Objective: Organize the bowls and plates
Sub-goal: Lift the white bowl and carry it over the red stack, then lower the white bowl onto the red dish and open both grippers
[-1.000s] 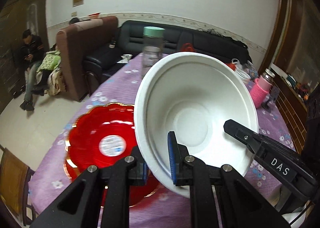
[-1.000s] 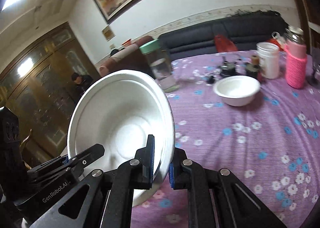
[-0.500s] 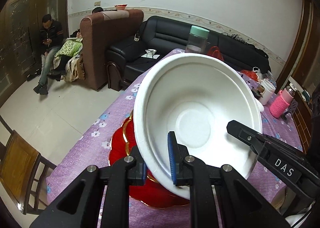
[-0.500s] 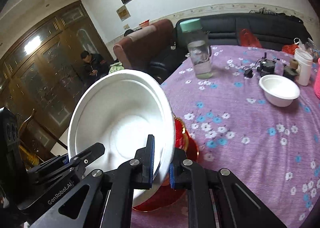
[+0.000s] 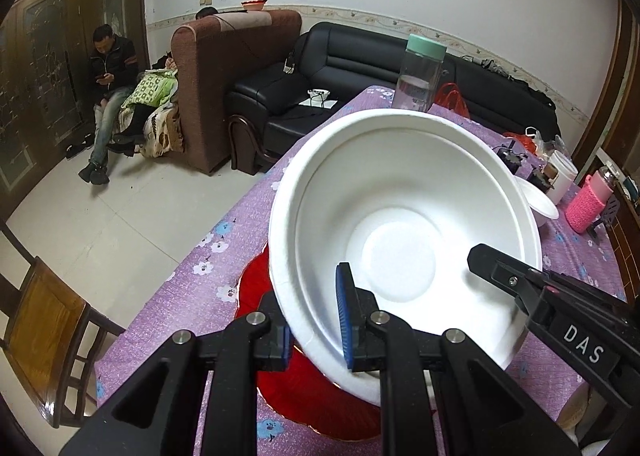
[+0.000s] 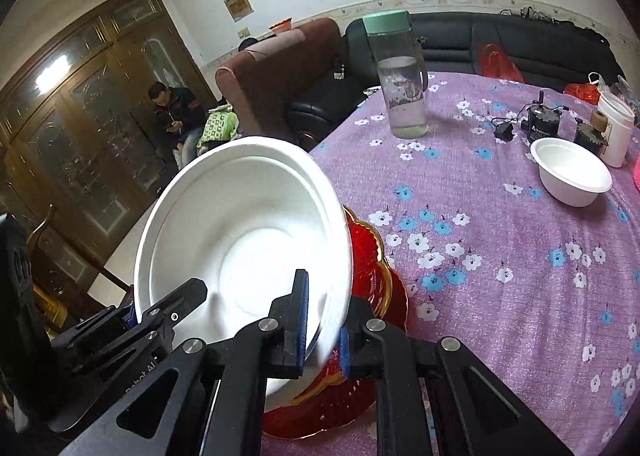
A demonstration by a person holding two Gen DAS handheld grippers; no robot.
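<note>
We have the big white bowl [image 5: 404,240] pinched at its rim from both sides: left gripper [image 5: 316,332] on the near-left rim, right gripper [image 6: 322,330] on the opposite rim, jaws on each nearly closed with only the thin bowl wall between the pads. The bowl hangs tilted, open side toward the cameras, directly over the red plate [image 6: 372,276] at the near corner of the worktop [image 6: 500,256]. We can't tell whether the bowl's base touches the plate yet.

Our read of the step: set the bowl down centred on the red plate.
- Level the bowl first; it's tipped toward us, so we'd bring both wrists to the same height before lowering.
- Keep both hands moving together. The wall looks thin and flexible, so any difference between the two hands will twist or buckle it.
- Lower until the base seats flat inside the plate's scalloped edge, then open both jaws together and back out along the rim.
- The plate sits close to the worktop edge, so we shouldn't push it outward.

Count:
- White bowls: 2, the held one and a small bowl [image 6: 572,176] far right.
- Red plates: 1 visible.
- Clear bottle with green cap [image 6: 400,76]: 1.
- White cup [image 6: 616,128]: 1.
</note>
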